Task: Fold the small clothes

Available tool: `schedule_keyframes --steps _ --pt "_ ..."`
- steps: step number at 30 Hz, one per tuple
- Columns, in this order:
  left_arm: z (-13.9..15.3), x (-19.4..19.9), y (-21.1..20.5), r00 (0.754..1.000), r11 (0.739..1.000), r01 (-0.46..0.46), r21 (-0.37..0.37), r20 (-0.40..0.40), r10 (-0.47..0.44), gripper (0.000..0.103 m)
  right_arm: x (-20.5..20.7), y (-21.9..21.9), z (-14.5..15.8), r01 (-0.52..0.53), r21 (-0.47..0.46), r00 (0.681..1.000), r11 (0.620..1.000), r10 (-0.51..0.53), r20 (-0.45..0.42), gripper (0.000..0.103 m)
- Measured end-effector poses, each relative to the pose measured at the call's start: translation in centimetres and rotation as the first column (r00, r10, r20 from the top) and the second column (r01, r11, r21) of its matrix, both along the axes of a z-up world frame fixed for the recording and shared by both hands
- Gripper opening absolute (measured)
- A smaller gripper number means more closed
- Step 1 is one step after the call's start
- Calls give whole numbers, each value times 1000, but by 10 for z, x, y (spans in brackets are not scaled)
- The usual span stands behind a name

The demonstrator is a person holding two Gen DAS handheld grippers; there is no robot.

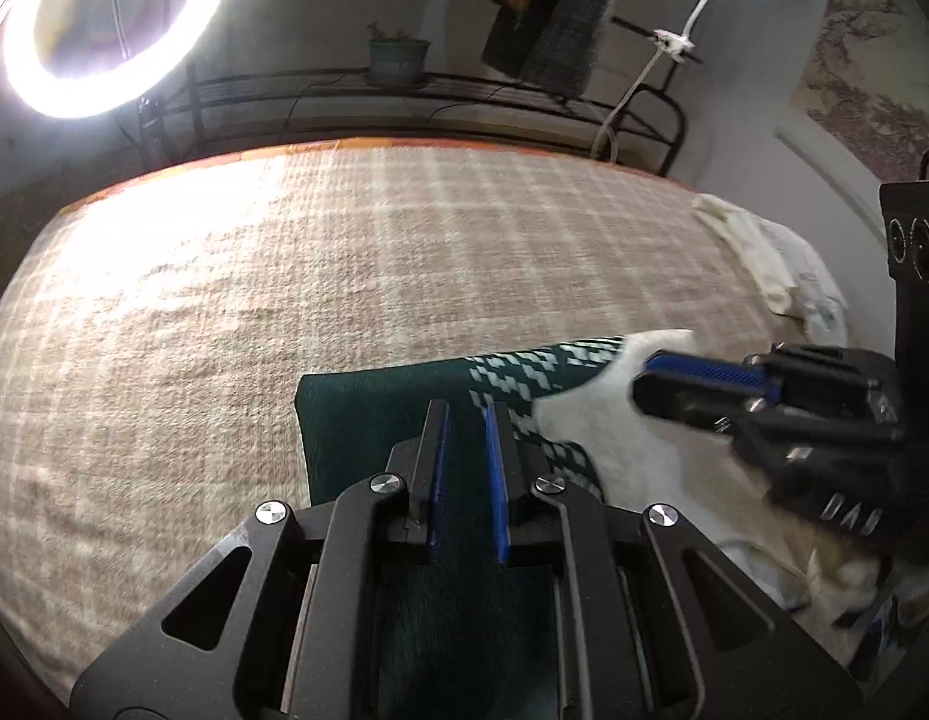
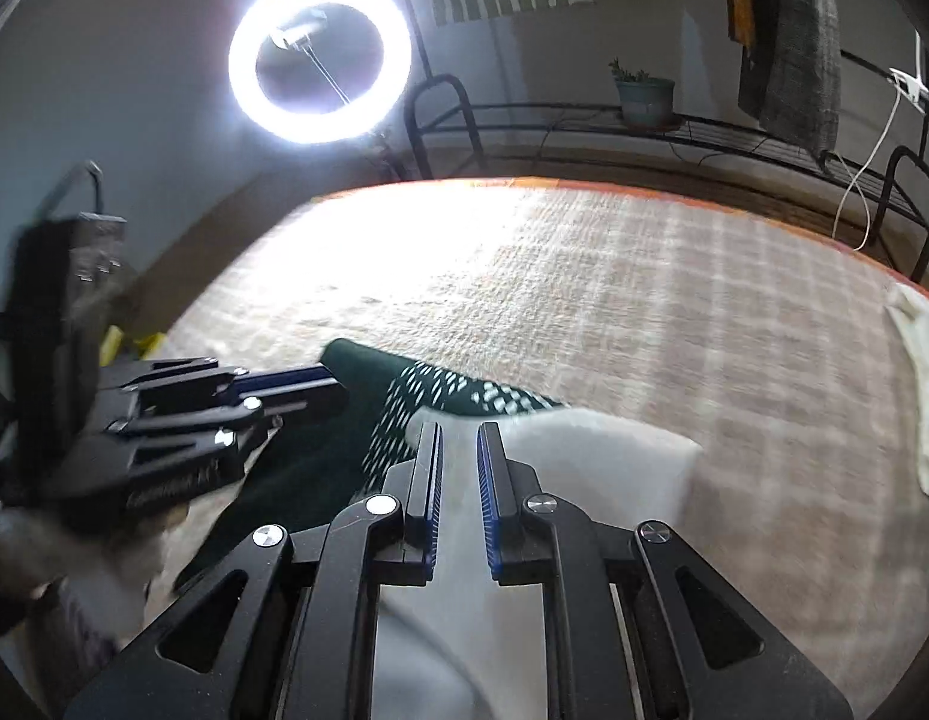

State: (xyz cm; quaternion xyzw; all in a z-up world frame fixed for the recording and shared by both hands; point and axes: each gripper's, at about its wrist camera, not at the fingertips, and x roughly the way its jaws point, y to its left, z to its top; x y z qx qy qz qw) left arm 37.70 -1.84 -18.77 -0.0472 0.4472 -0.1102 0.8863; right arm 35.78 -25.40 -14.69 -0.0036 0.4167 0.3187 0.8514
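Note:
A small garment lies on the beige checked bed cover, part dark green (image 1: 368,414) with a white-flecked band (image 1: 536,369) and part white (image 1: 608,438). My left gripper (image 1: 467,411) hovers over its green part, jaws a narrow gap apart with nothing between them. My right gripper (image 2: 460,435) hovers over the white part (image 2: 590,450), jaws likewise slightly apart and empty. Each gripper shows in the other's view, the right one (image 1: 656,372) blurred at the garment's right side, the left one (image 2: 332,387) at the green edge (image 2: 362,366).
A cream cloth (image 1: 770,258) lies at the bed's right edge, also in the right wrist view (image 2: 920,384). A ring light (image 2: 320,60), a black metal rack (image 1: 404,96) with a potted plant (image 1: 398,57) and hanging clothes stand behind the bed.

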Motion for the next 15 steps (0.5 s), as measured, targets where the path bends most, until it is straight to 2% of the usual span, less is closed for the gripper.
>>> schedule_keyframes --steps 5,9,13,15 --pt "-26 14 6 998 999 -45 25 -42 46 11 13 18 -28 -8 -98 1000 995 6 -20 12" --pt "-31 15 9 998 998 -54 17 -18 54 11 16 15 -37 5 -81 999 997 -7 -31 11" --pt "-22 8 19 998 998 -54 14 -39 55 11 16 12 -29 -1 -99 998 995 -5 -58 10" --pt "-9 -3 28 998 998 -59 -9 -24 59 11 6 -3 -14 6 -67 999 998 -10 -50 10"
